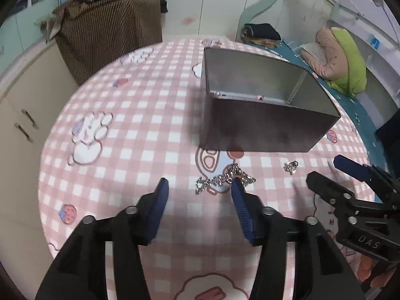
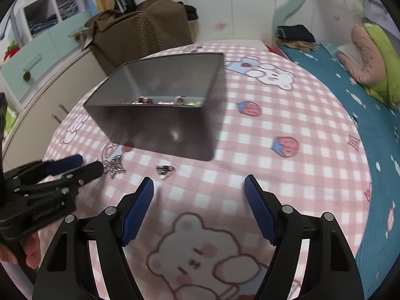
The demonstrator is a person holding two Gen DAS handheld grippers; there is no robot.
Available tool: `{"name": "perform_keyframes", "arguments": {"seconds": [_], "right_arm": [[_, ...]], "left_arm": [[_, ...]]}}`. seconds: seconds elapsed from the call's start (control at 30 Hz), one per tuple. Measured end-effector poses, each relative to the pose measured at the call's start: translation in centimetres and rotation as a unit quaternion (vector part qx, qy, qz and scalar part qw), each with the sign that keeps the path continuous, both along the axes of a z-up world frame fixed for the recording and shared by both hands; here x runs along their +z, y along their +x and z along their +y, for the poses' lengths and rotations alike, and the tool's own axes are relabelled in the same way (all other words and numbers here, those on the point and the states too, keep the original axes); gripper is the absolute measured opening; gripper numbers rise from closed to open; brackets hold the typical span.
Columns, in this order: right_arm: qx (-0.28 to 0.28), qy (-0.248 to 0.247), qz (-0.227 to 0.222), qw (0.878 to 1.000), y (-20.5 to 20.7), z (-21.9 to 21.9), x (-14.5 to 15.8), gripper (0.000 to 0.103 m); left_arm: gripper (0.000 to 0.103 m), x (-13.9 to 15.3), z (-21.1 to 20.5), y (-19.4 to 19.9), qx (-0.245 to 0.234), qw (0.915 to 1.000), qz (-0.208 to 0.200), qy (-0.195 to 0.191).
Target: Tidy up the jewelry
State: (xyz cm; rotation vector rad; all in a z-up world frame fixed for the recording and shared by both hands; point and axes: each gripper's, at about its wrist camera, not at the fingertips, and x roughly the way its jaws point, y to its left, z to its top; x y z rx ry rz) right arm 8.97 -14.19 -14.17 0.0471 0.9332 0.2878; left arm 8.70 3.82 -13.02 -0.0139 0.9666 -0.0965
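The left gripper stands with its fingers apart and nothing clamped; in its own view the right blue pad partly covers the chain's near end, so whether that pad touches it cannot be told. In the right wrist view the same gripper comes in from the left edge, its tips at the chain, and the links there blur into one bright knot. The hand under it shows only as a few fingertips at the frame's lower left.

The chain lies on the pink checked worktop just in front of the tin's near wall, its long axis running roughly left to right in the left wrist view, rising slightly toward the right. A small silver piece lies to its right, apart from it, too small and smeared to identify; the right wrist view shows it beside the chain.

The tin is open-topped, set cornerwise, its long side slanting away to the right. Its near wall hides most of the floor; only a few small bits of jewelry peek over the rim.

The right gripper hangs with fingers spread wide over bare cloth, holding nothing; in the left wrist view it is cut off at the right edge
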Motion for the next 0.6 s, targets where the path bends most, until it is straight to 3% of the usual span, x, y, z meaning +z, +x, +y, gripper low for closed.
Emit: {"name": "perform_keyframes", "arguments": {"seconds": [0.13,0.23,0.47,0.5,0.53,0.57,0.6], "right_arm": [[0.014,-0.011,-0.004,1.000,0.4,1.1,0.0,0.072],[0.027,-0.020,-0.004,0.999,0.7,1.8,-0.1,0.063],[0.046,-0.036,-0.005,0.998,1.1,2.3,-0.5,0.052],[0.049,-0.036,-0.006,0.998,1.2,2.4,-0.5,0.051],[0.051,-0.038,-0.006,0.998,1.3,2.5,-0.5,0.051],[0.056,-0.041,-0.007,0.998,1.3,2.7,-0.4,0.051],[0.059,-0.043,-0.007,0.997,1.3,2.7,-0.4,0.051]], "left_arm": [[0.050,0.2,-0.9,0.2,-0.023,0.9997,-0.010,-0.004],[0.050,-0.3,-1.4,0.7,-0.027,0.9994,-0.011,0.016],[0.047,-0.8,-2.0,0.7,-0.069,0.9975,-0.012,0.008],[0.044,-0.8,-2.2,0.6,-0.072,0.9971,-0.019,0.013],[0.034,-0.8,-2.3,0.6,-0.074,0.9968,-0.023,0.020],[0.018,-0.8,-2.5,0.7,-0.076,0.9964,-0.026,0.024],[0.013,-0.8,-2.5,0.8,-0.079,0.9963,-0.027,0.022]]}}
